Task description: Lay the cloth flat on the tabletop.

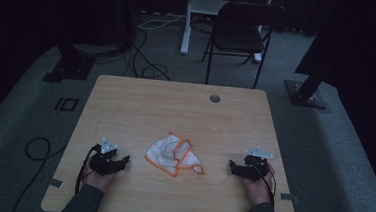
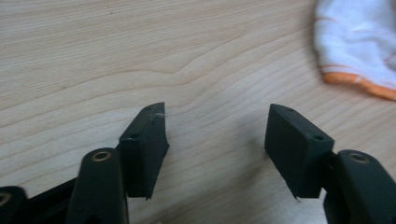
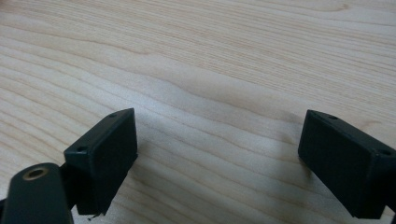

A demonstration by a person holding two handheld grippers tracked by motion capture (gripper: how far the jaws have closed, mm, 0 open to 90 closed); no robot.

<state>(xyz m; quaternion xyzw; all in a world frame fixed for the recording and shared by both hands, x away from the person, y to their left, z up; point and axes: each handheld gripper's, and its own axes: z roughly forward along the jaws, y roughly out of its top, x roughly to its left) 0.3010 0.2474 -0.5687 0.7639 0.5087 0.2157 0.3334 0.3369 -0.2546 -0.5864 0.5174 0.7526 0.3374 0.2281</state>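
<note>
A crumpled white cloth with orange edging (image 1: 174, 155) lies on the wooden worktop (image 1: 176, 105), near its front middle, between the two hands and apart from both. The left hand-held gripper (image 1: 122, 160) rests low on the worktop to the cloth's left, its jaws spread wide with bare wood between them; the cloth's hem (image 2: 359, 46) shows at the upper right of the left gripper view. The right hand-held gripper (image 1: 232, 165) sits to the cloth's right, jaws wide over bare wood, holding nothing.
</note>
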